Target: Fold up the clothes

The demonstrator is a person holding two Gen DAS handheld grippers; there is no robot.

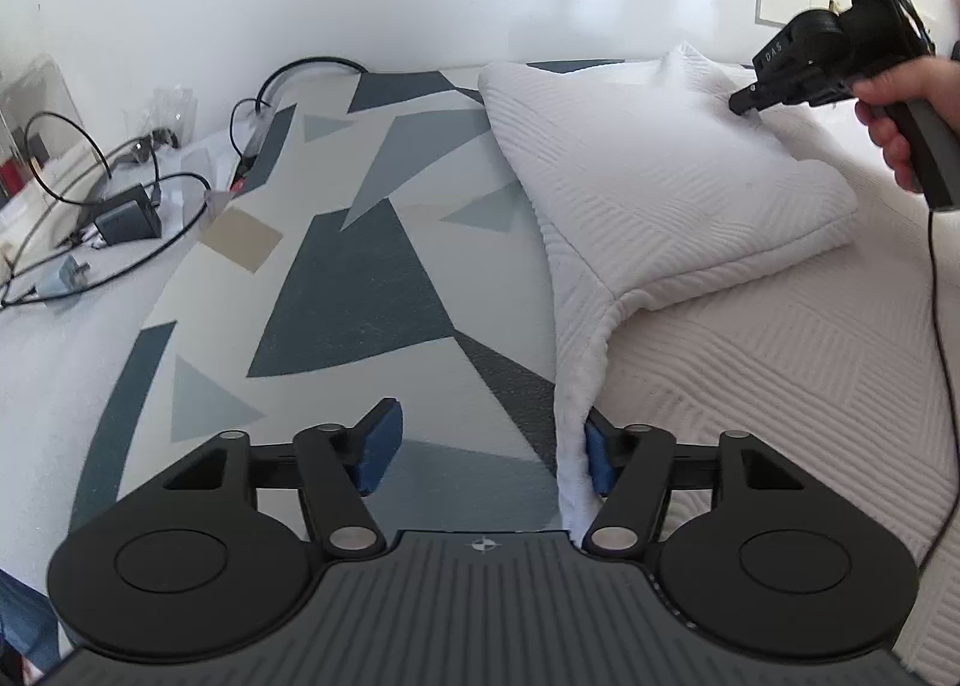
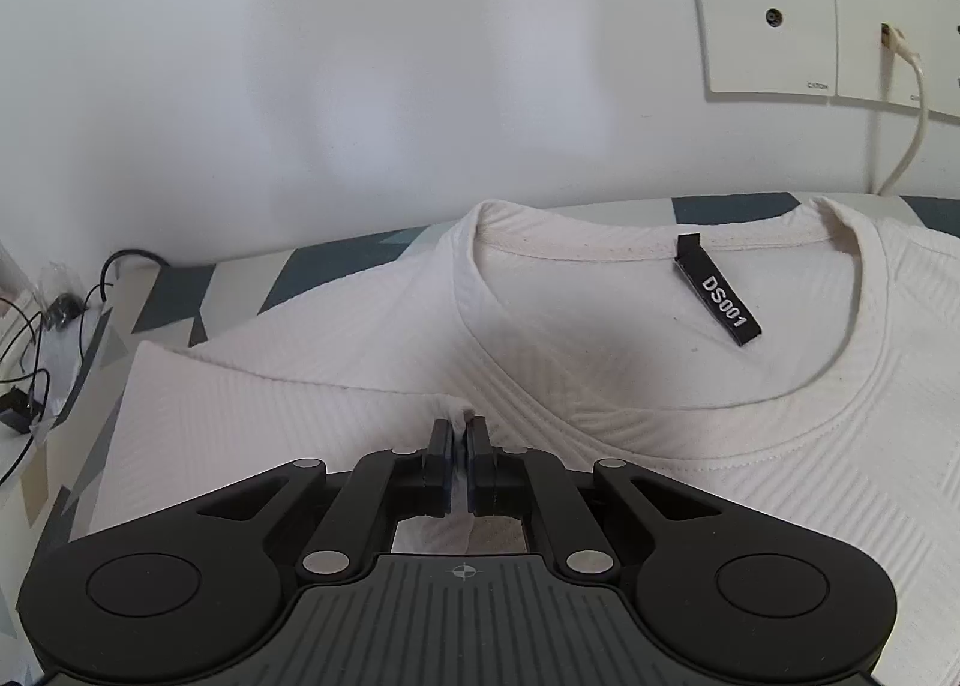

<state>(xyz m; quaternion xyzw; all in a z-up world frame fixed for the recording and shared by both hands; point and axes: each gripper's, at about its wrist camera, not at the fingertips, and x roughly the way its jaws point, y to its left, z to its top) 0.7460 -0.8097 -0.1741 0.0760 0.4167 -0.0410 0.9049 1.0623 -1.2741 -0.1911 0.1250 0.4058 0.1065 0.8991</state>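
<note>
Black, ribbed plastic fills the bottom of the left wrist view, and from it the left gripper (image 1: 489, 455) reaches forward with its jaws apart. Its blue pads (image 1: 378, 449) are soft-looking blocks; the right-hand one touches the hanging side edge of the white shirt (image 1: 672, 194), while the other stands clear over the bedcover (image 1: 360, 290). That cover is smooth cloth printed with sharp-cornered grey, blue and beige shapes. The shirt is thick knit with raised herringbone ridges, its sleeve folded over the body into a plump, rounded flap. Between the pads and ahead of them the cover lies flat and bare, giving open room. To the left, near the cover's edge, black cables (image 1: 90, 170) loop around a dark power adapter (image 1: 129, 221). At upper right a hand (image 1: 906, 116) holds the right gripper (image 1: 744, 101), whose tip meets the folded sleeve.

From the right wrist, the right gripper (image 2: 459, 446) has its jaws together, clamped on a small pinched ridge of the white shirt (image 2: 660, 398). The ribbed round neckline (image 2: 660, 416) curves just ahead to the right, with a black label (image 2: 717, 290) reading DS001 stitched inside the back of the collar. The sleeve's straight hem (image 2: 114, 434) runs down the left side. Beyond the collar a narrow strip of patterned bedcover (image 2: 336, 260) meets the plain white wall (image 2: 360, 56), where glossy socket plates (image 2: 768, 20) carry a cream cable (image 2: 912, 110).
</note>
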